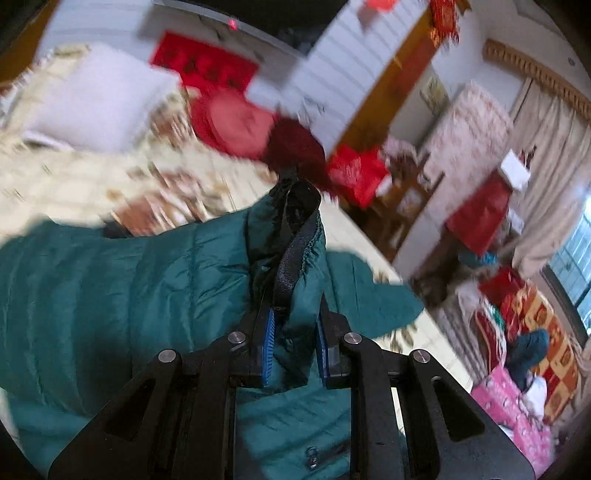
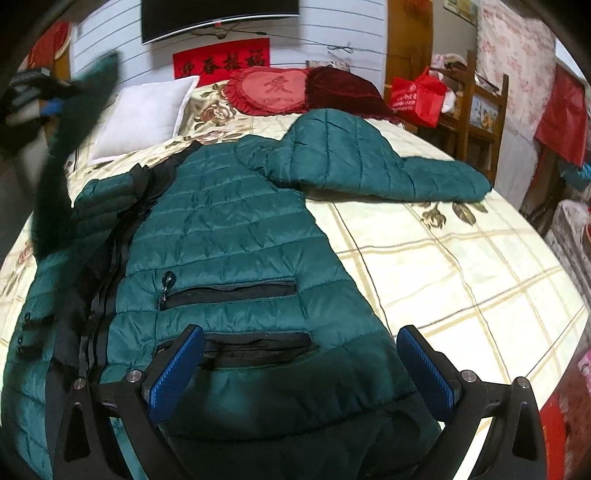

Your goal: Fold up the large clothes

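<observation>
A dark green quilted puffer jacket (image 2: 229, 221) lies front up on the bed (image 2: 461, 266), its hood (image 2: 332, 144) and right sleeve (image 2: 443, 181) spread toward the pillows. My left gripper (image 1: 295, 339) is shut on the jacket's left sleeve cuff (image 1: 295, 236) and holds it lifted above the bed; it shows blurred at the left of the right wrist view (image 2: 48, 107). My right gripper (image 2: 299, 369) is open, its blue pads (image 2: 177, 369) either side of the jacket's hem just above a zip pocket (image 2: 236, 347).
A white pillow (image 2: 144, 114), a red heart cushion (image 2: 269, 90) and a dark red cushion (image 2: 343, 92) lie at the head of the bed. A wooden rack with a red bag (image 2: 417, 98) stands to the right. A TV (image 2: 218, 14) hangs on the wall.
</observation>
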The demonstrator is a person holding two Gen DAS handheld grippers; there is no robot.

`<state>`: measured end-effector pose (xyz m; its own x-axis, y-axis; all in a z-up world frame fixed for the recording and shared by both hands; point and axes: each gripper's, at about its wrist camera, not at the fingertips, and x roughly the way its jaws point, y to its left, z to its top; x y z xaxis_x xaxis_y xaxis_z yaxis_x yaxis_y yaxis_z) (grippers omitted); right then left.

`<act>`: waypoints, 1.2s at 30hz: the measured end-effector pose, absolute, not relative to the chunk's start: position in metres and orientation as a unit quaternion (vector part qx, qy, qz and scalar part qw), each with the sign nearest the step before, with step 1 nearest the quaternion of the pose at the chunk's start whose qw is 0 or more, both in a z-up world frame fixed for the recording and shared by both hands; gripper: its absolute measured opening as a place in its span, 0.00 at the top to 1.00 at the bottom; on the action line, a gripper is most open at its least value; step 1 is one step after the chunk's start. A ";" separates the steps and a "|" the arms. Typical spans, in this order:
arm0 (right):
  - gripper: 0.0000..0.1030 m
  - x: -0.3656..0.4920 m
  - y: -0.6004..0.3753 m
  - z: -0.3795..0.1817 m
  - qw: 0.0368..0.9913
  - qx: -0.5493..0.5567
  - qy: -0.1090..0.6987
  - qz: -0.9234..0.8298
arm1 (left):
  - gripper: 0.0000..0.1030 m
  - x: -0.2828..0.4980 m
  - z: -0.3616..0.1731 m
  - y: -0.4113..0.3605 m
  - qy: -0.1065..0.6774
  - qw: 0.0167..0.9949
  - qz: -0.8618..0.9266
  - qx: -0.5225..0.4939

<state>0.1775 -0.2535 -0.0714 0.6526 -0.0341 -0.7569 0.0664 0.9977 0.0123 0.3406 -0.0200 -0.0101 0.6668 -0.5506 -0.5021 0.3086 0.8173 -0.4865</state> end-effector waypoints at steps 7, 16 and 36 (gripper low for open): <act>0.00 0.178 -0.262 -0.074 0.904 0.036 0.425 -0.021 | 0.83 0.367 -0.072 -0.064 0.388 0.870 -0.244 -0.181; 0.00 0.182 -0.268 -0.080 0.897 0.050 0.438 -0.028 | 0.41 0.358 -0.089 -0.065 0.434 0.850 -0.255 -0.157; 0.00 0.278 -0.165 -0.011 0.932 -0.022 0.340 0.121 | 0.37 0.366 -0.063 0.167 0.359 0.925 0.015 -0.122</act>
